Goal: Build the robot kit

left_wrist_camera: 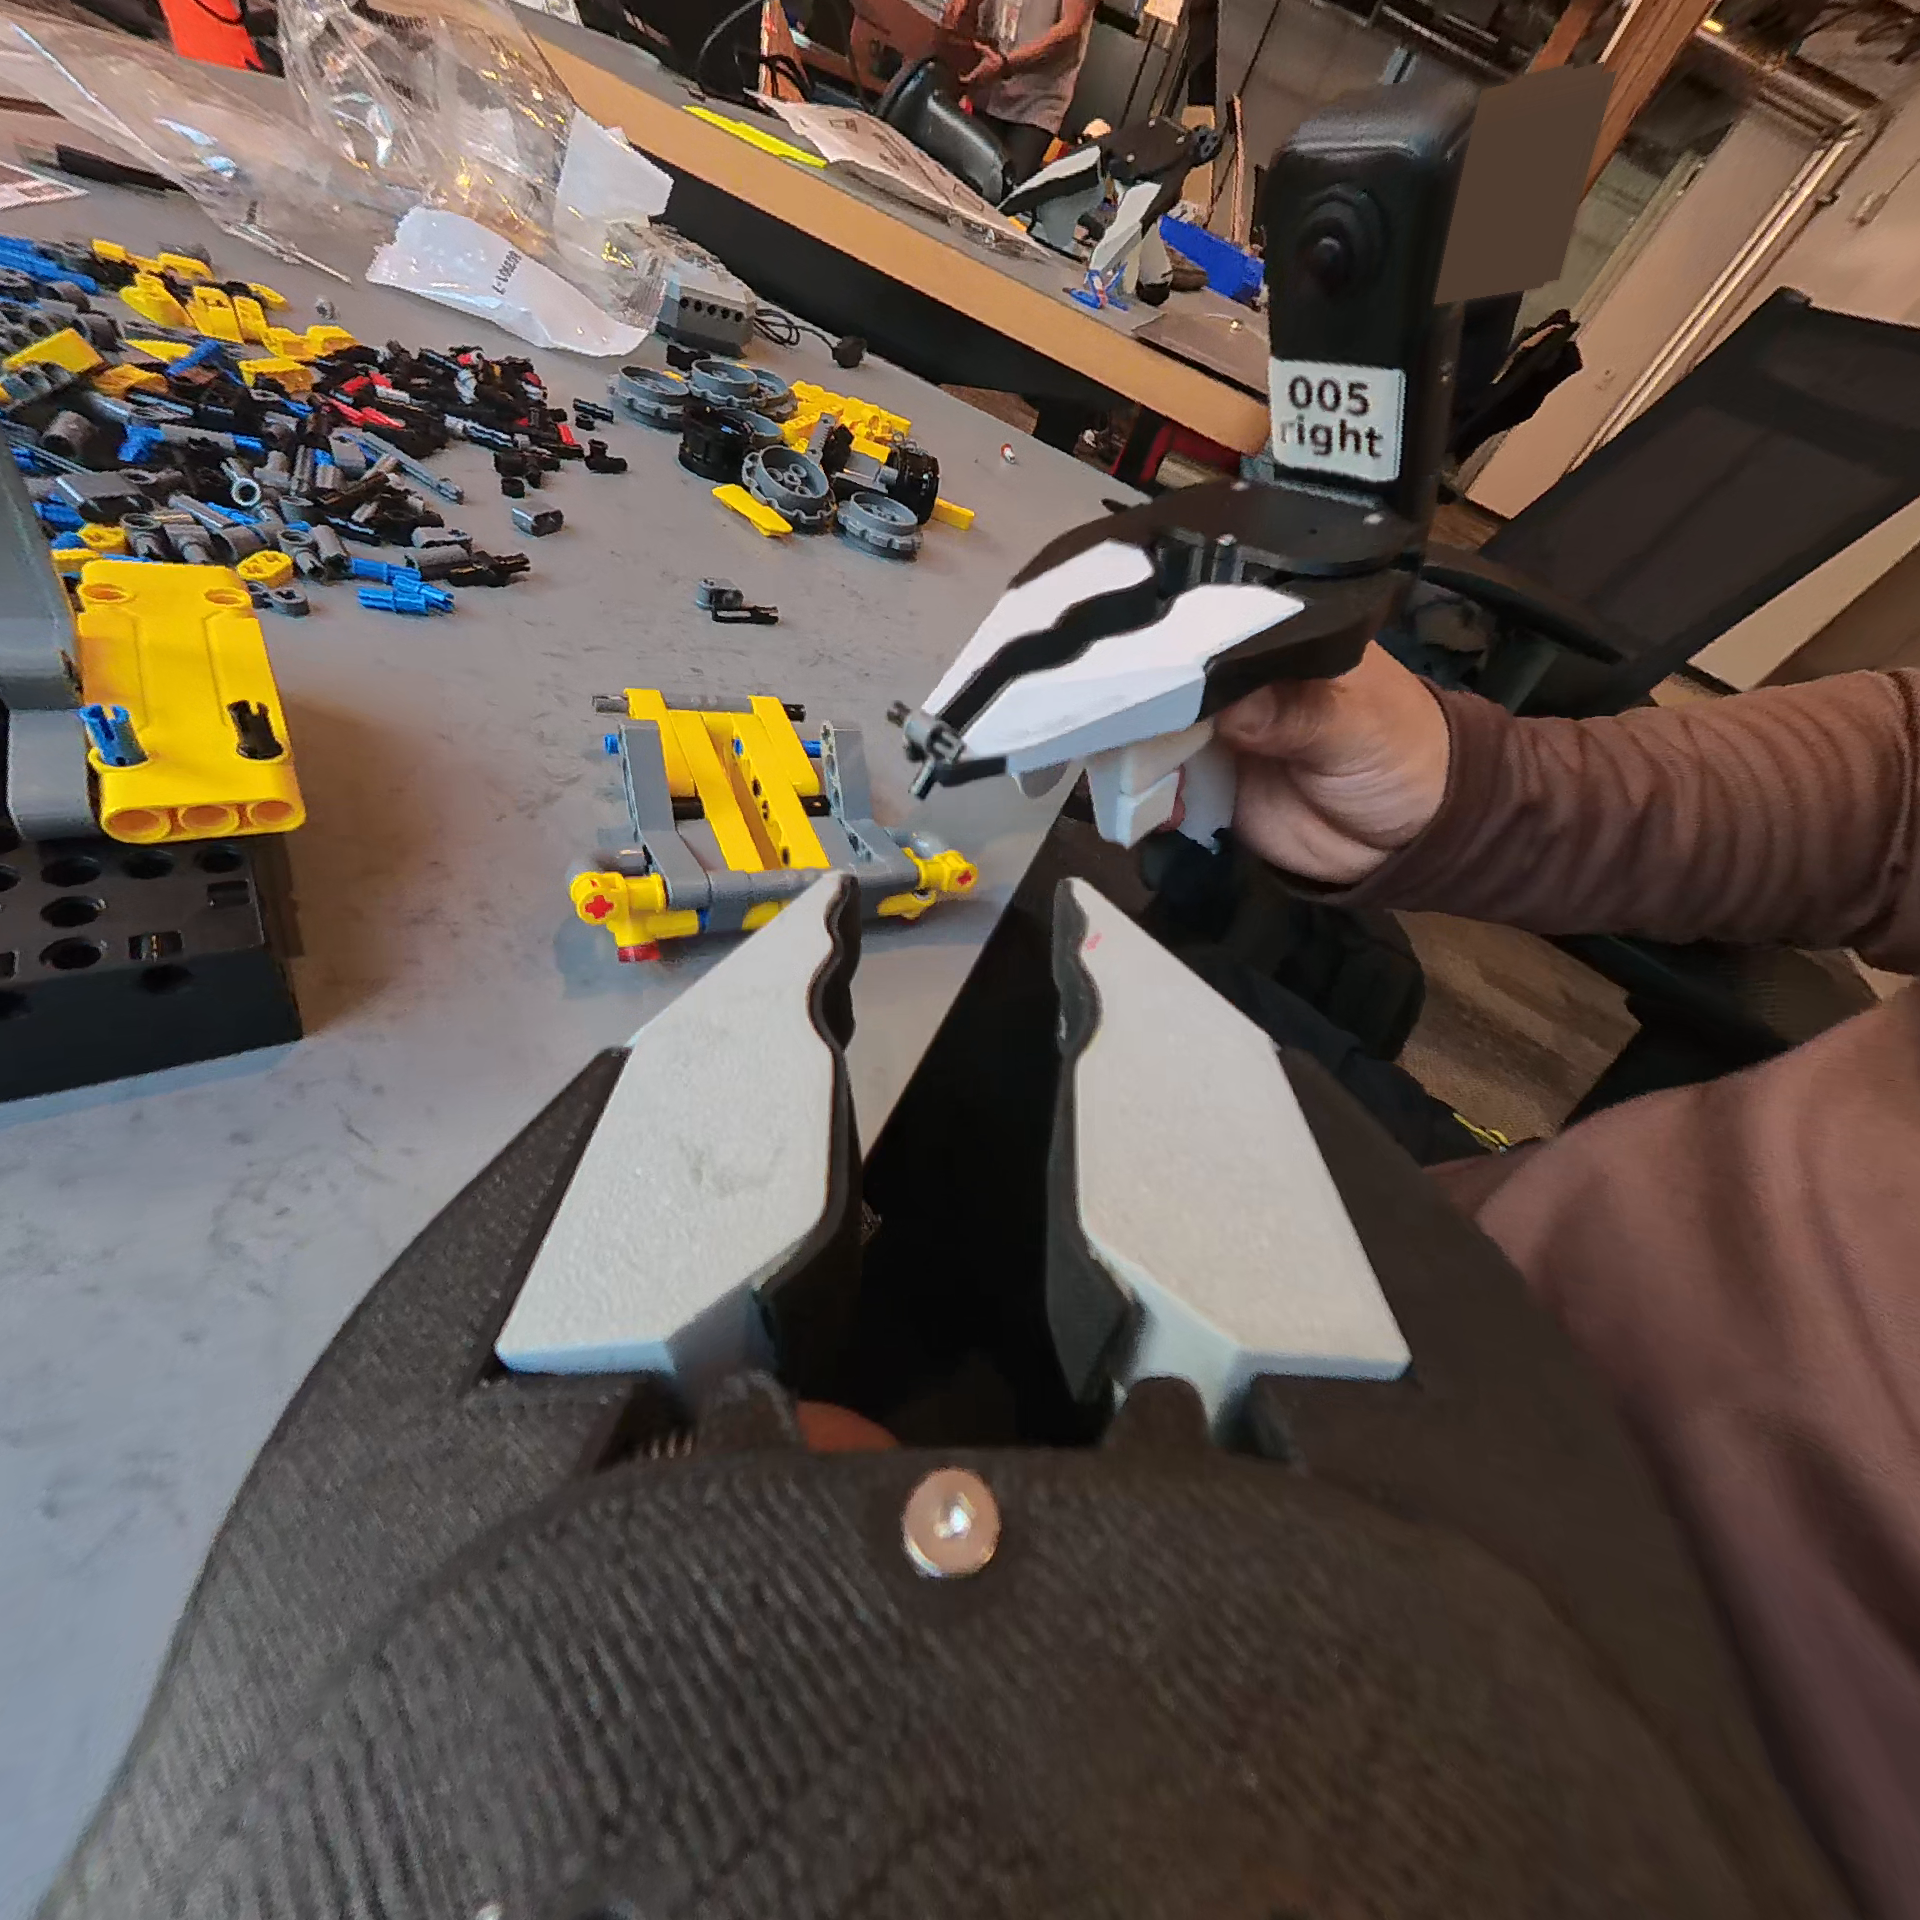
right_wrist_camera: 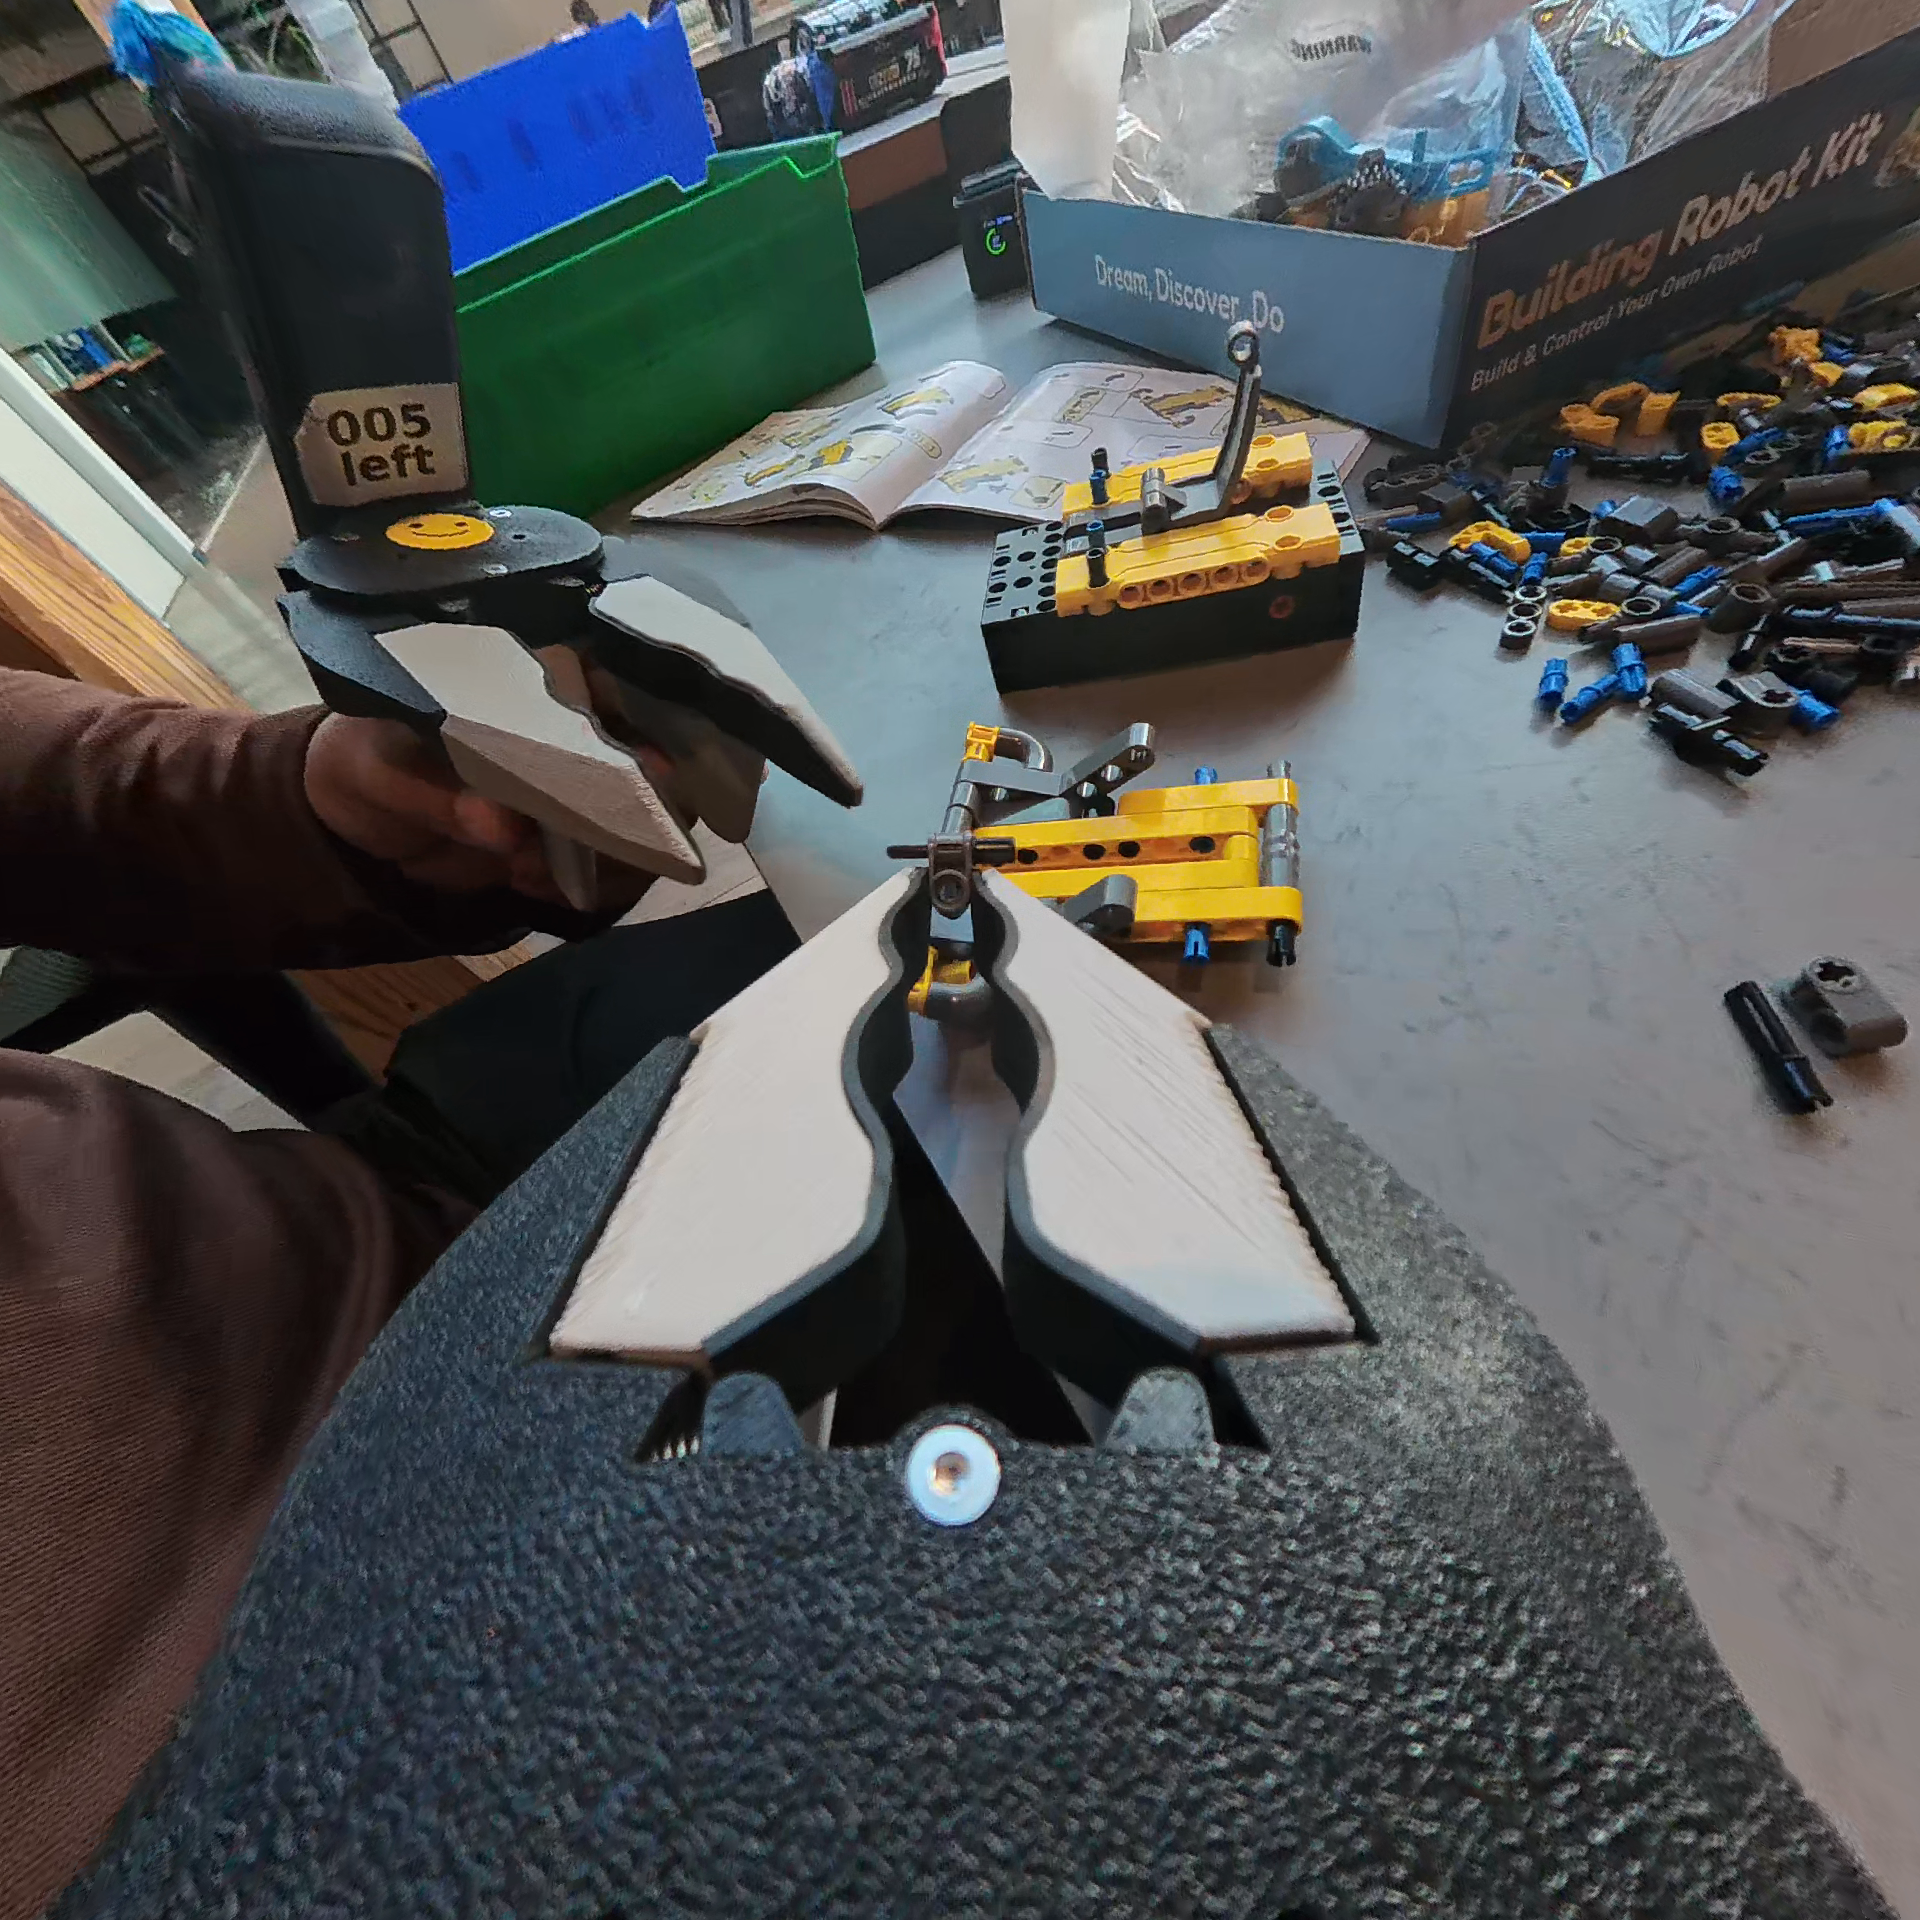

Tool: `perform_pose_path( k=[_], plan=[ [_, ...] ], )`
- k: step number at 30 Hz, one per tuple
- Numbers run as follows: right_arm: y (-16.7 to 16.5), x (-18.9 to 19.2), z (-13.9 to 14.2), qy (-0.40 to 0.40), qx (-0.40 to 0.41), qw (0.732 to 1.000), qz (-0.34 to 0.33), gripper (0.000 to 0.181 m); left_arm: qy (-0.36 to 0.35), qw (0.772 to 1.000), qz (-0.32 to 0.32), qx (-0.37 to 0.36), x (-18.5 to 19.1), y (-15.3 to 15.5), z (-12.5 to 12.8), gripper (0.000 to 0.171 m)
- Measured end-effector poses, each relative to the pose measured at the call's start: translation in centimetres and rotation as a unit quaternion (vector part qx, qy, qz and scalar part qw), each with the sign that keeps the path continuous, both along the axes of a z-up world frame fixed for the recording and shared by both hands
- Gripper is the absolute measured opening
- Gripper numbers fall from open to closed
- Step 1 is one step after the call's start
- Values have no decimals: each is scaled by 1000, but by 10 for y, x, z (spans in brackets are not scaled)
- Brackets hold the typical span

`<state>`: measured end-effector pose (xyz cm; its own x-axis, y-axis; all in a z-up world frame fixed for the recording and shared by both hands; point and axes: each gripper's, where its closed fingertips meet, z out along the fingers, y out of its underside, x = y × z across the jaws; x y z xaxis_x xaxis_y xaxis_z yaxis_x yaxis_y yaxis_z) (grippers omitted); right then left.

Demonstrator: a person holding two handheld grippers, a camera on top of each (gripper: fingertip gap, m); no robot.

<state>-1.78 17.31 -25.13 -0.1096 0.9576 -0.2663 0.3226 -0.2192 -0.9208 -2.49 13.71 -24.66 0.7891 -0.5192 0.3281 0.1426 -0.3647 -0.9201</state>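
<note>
My right gripper point(right_wrist_camera: 951, 896) is shut on a small dark grey connector with a black pin point(right_wrist_camera: 951, 868) and holds it above the grey table, just short of a yellow and grey beam assembly point(right_wrist_camera: 1143, 862). In the left wrist view the right gripper point(left_wrist_camera: 930, 753) holds that connector point(left_wrist_camera: 925, 740) to the right of the assembly point(left_wrist_camera: 738, 810). My left gripper point(left_wrist_camera: 956, 914) is open and empty at the table's near edge, its left finger over the assembly's corner. It also shows in the right wrist view point(right_wrist_camera: 769, 831), open, off the table's left edge.
A black block with yellow beams point(right_wrist_camera: 1174, 582) stands behind the assembly. Loose blue, yellow and black pieces point(right_wrist_camera: 1714, 540) lie at the right, with a grey connector and black pin point(right_wrist_camera: 1839, 1018) apart. A booklet point(right_wrist_camera: 935, 447), a kit box point(right_wrist_camera: 1455, 301) and a green bin point(right_wrist_camera: 665, 322) stand behind. Wheels point(left_wrist_camera: 790, 457) lie nearby. One gripper's finger ends stand about 4 centimeters off the other's.
</note>
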Motion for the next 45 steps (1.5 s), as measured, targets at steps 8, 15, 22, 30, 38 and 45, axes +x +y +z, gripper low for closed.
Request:
perform_pose_path(
  k=[8, 15, 22, 30, 38, 45],
  plan=[
    [5, 5, 13, 17, 40, 999, 13, 4, -10, 999, -49, 7, 16, -21, -1, 35],
    [12, 2, 12, 12, 72, 997, 19, 4, -3, 998, -66, 7, 14, -20, -5, 34],
    [21, 4, 9, 14, 33, 999, 17, 3, -17, 997, -74, 2, 13, -17, -4, 34],
    [20, 7, 8, 19, 2, 999, 28, 3, -28, 996, -79, 1, 13, -10, -3, 33],
    [19, 7, 7, 17, -8, 999, 35, 4, -29, 996, -84, 0, 14, -10, -3, 33],
    [20, 7, 10, 21, -25, 999, 40, 4, -11, 995, -104, -6, 15, -16, -4, 33]
  ],
)
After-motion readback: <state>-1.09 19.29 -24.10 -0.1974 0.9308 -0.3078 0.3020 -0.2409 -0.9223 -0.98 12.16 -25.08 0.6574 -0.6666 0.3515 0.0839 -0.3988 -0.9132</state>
